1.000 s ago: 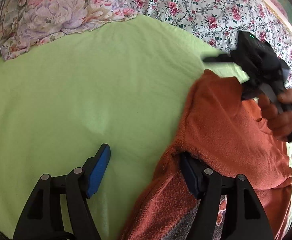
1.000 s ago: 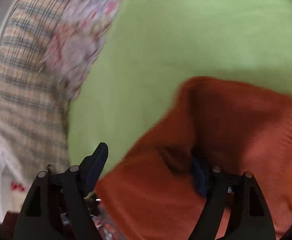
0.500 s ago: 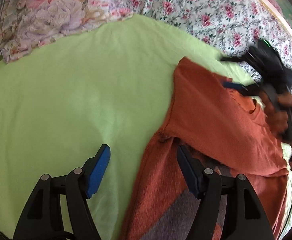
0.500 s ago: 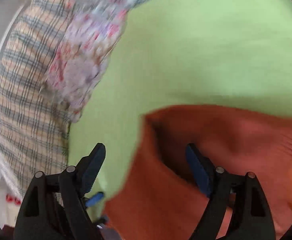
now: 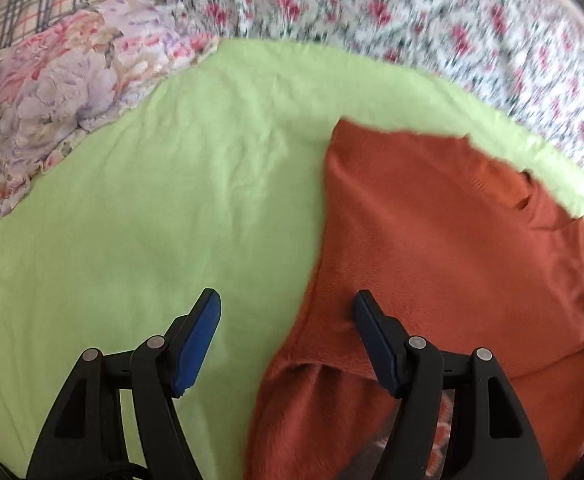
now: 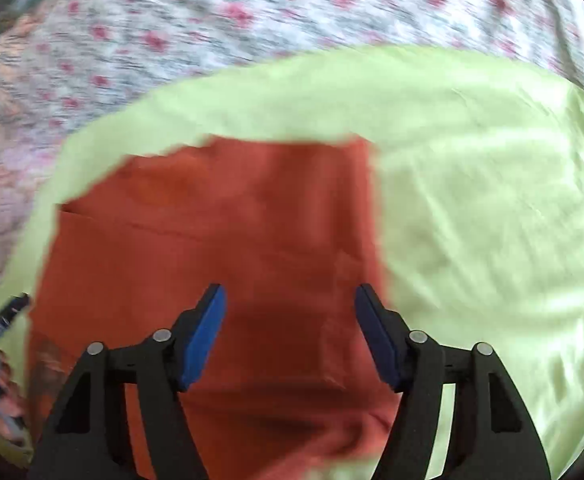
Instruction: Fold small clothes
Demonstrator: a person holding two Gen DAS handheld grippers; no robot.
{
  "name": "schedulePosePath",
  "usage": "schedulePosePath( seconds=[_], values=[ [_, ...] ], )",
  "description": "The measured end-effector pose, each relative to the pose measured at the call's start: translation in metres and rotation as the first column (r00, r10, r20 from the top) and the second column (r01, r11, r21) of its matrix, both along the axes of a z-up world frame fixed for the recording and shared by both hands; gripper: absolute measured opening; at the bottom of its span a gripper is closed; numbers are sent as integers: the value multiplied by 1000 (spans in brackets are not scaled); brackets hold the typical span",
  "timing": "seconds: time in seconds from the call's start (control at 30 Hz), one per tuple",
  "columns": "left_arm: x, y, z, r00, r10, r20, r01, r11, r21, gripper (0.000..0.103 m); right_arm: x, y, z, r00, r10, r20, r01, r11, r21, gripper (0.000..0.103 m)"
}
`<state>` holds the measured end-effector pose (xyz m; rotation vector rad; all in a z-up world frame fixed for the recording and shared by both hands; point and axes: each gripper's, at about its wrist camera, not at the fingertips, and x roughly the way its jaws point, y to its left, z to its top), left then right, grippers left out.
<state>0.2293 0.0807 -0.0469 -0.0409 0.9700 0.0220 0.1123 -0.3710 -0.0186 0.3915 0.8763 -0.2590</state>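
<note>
- Orange knit top (image 5: 451,240): lies flat on the green sheet (image 5: 152,220), toward its right side, upper edge near the sheet's far edge; one layer looks already turned over another, probably a first fold.
- Left gripper (image 5: 286,338): jaws released, empty, straddling the top's left edge, apparently placed for the next pinch.
- Right gripper (image 6: 288,330): jaws released, empty, above the garment.
- Floral bedding (image 5: 411,8): beyond the sheet's far edge.

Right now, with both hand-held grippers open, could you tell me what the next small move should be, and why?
Probably close the left hand-held gripper on the rust-orange knitted sweater at its left edge: one fold already lies flat on the light green sheet, and that edge sits between the open jaws.
</note>
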Motion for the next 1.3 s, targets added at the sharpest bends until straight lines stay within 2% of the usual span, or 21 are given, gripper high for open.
schedulePosePath(
  seconds=[0.07, 0.1, 0.13, 0.2, 0.27, 0.3, 0.33, 0.4, 0.47, 0.53, 0.6, 0.73, 0.93, 1.03, 1.13, 1.2, 1.3],
  values=[
    [6, 1, -9, 999, 11, -35, -10, 1000, 21, 71, 6, 2, -9, 999, 14, -43, -15, 1000, -25, 43],
    [8, 2, -11, 999, 11, -42, -10, 1000, 23, 71, 8, 5, -5, 999, 5, -47, -8, 998, -61, 28],
    [8, 3, -13, 999, 11, -40, -10, 999, 33, 73, 8, 3, 3, 1000, -7, -16, 6, 998, -66, 13],
    [7, 2, -14, 999, 14, -43, -12, 999, 50, 75, 5, -7, 13, 997, -76, 23, 77, 996, -49, 7],
    [4, 2, -10, 999, 12, -50, -10, 999, 45, 74, 9, -19, 7, 995, -94, -18, 93, 995, -29, 7],
    [-1, 3, -5, 999, 3, -52, -1, 999, 33, 73, 5, -26, 3, 995, -94, -20, 95, 994, 44, 7],
    [-9, 4, 0, 999, -10, -51, 11, 1000, 20, 73, -3, -28, 5, 996, -86, 13, 84, 992, 98, 7],
    [-30, 5, 9, 998, -41, -43, 41, 999, -6, 73, -18, -23, 11, 997, -53, 62, 45, 991, 127, 11],
    [-54, 8, 14, 996, -75, -49, 73, 997, -34, 73, -39, -16, 17, 995, -40, 95, 28, 992, 122, 24],
    [-86, 10, 17, 992, -112, -60, 109, 992, -58, 73, -62, -7, 19, 991, -24, 135, 3, 988, 155, 42],
    [-113, 14, 18, 987, -140, -72, 135, 988, -78, 73, -82, 2, 17, 989, -3, 146, -25, 983, 184, 44],
    [-161, 21, 16, 978, -184, -101, 171, 977, -129, 73, -124, 31, 5, 991, 51, 120, -73, 981, 182, 45],
    [-230, 39, -1, 961, -215, -171, 174, 959, -225, 76, -180, 59, -19, 989, 119, 84, -134, 969, 210, 47],
    [-250, 41, -10, 959, -221, -179, 170, 950, -260, 76, -206, 65, -27, 987, 131, 89, -148, 961, 232, 47],
    [-265, 33, -15, 950, -262, -172, 199, 929, -312, 75, -226, 69, -33, 986, 138, 91, -157, 954, 257, 47],
    [-270, 27, -16, 946, -282, -161, 222, 924, -312, 74, -234, 73, -38, 985, 150, 88, -169, 946, 276, 47],
    [-272, 22, -16, 944, -296, -145, 245, 925, -291, 57, -241, 75, -43, 981, 155, 114, -182, 938, 295, 47]
  ],
)
